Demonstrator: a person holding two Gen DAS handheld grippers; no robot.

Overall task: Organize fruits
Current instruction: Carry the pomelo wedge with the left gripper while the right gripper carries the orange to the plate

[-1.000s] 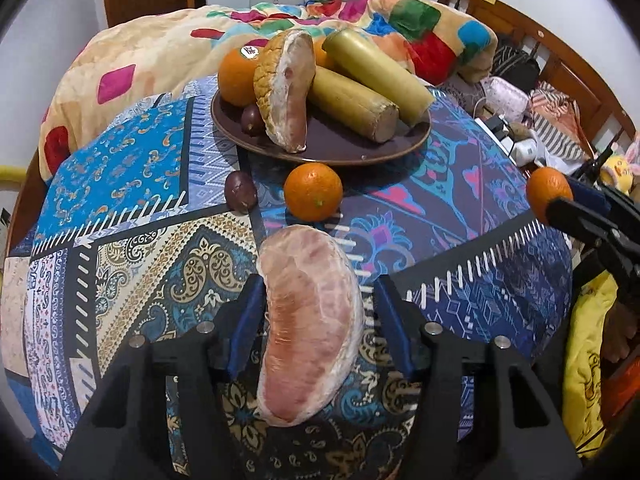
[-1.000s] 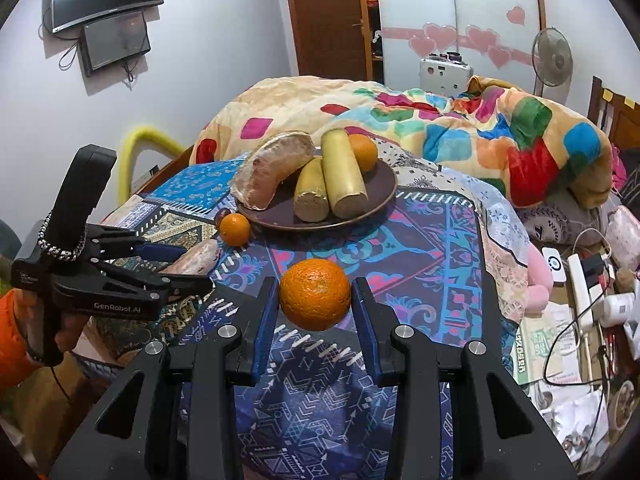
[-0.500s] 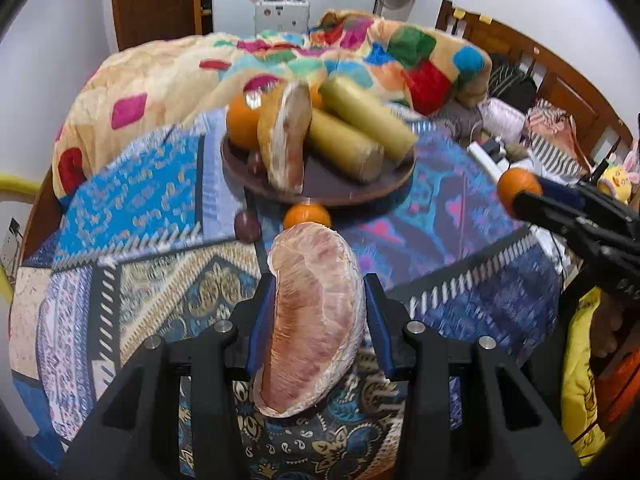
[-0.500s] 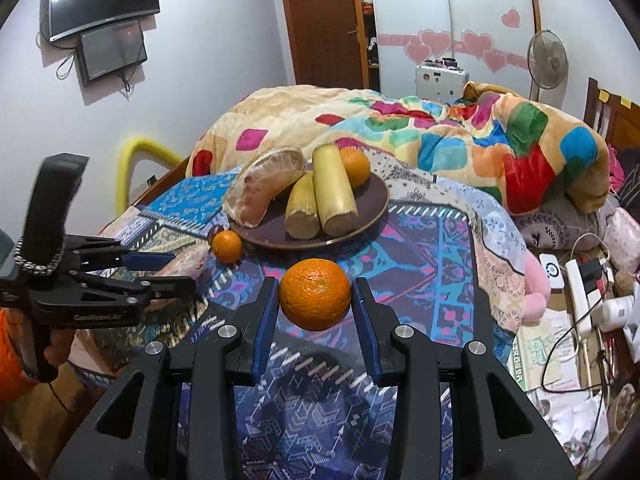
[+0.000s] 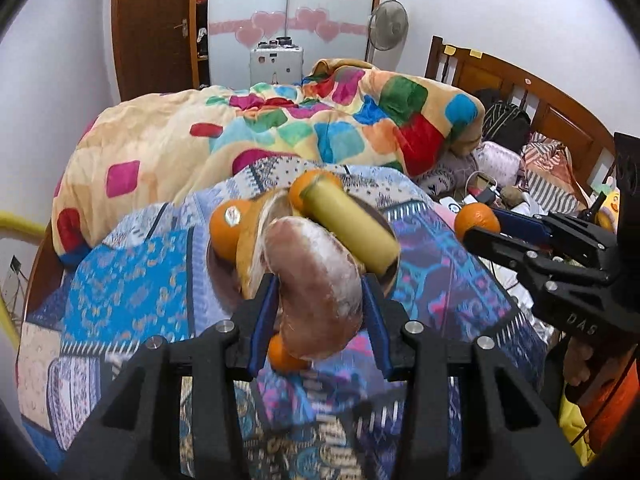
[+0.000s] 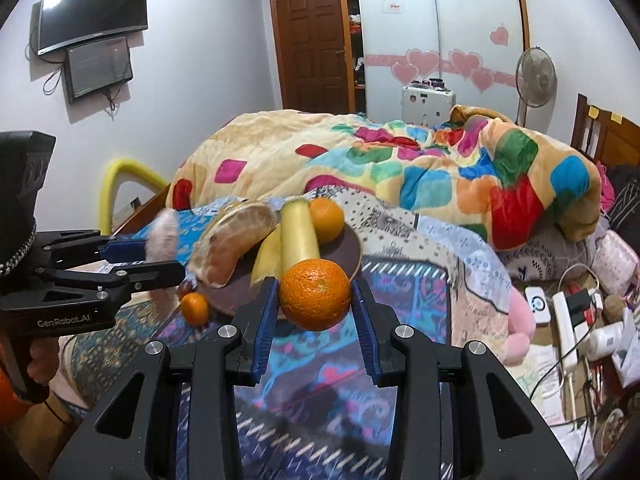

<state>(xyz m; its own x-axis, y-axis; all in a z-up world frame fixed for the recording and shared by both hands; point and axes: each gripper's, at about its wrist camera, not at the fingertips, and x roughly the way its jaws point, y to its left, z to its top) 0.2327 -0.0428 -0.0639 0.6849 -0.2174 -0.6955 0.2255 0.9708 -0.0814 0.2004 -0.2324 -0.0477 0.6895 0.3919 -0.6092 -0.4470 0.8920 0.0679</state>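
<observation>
Both grippers pinch fruit: left gripper (image 5: pixel 320 312) a pomelo wedge (image 5: pixel 316 292), right gripper (image 6: pixel 314 312) an orange (image 6: pixel 315 294). Best lower each gently into free plate (image 6: pixel 352 250) space

A large peeled pinkish pomelo segment (image 5: pixel 316 288), dusted with white pith, stands upright, clamped between blue finger pads. A round, dimpled orange (image 6: pixel 315 294) is pinched likewise. On the dark brown round plate (image 6: pixel 352 254) lie another peeled pomelo wedge (image 6: pixel 232 244), two yellow-green sugarcane cylinders (image 6: pixel 299 236) and an orange (image 6: pixel 327 219). A small tangerine (image 6: pixel 195 309) rests on the patterned cloth beside the plate.
</observation>
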